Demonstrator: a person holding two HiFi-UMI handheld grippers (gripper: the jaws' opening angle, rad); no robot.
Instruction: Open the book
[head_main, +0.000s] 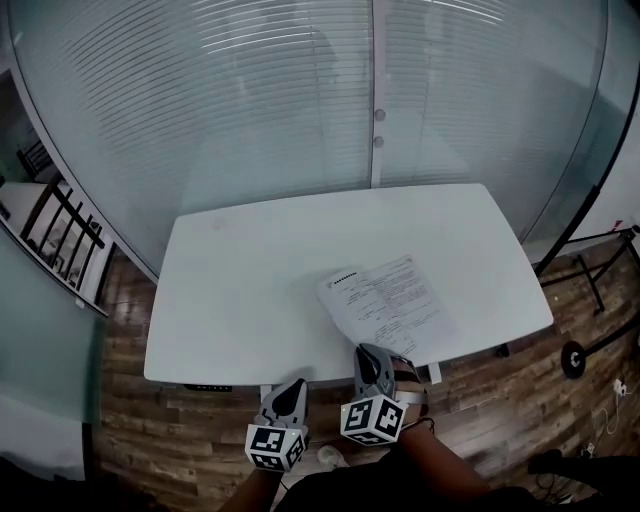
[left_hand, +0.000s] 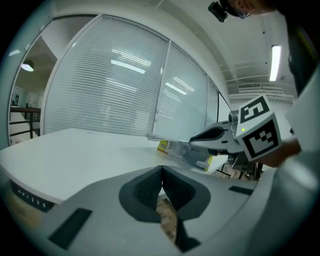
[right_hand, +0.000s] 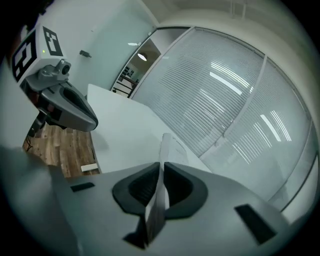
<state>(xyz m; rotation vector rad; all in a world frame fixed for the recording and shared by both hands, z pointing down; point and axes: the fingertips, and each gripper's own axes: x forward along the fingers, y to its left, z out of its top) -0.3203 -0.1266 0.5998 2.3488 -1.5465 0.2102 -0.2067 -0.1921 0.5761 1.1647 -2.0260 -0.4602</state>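
The book (head_main: 392, 303) lies on the white table (head_main: 250, 290) near its front right, with a printed white page facing up. My right gripper (head_main: 369, 353) sits at the table's front edge, shut on the lifted edge of that page (right_hand: 169, 148); the thin sheet runs on edge between its pads (right_hand: 161, 172). In the left gripper view the book's yellow cover (left_hand: 172, 149) shows under the raised page, with the right gripper (left_hand: 199, 138) over it. My left gripper (head_main: 296, 386) hangs off the table's front edge over the floor, left of the right one. It is shut (left_hand: 161, 173) and holds nothing.
A curved glass wall with blinds (head_main: 300, 90) stands behind the table. Wooden floor (head_main: 150, 420) lies in front of and under it. A black rack (head_main: 60, 235) is at the far left, and black stand legs (head_main: 585, 270) are at the right.
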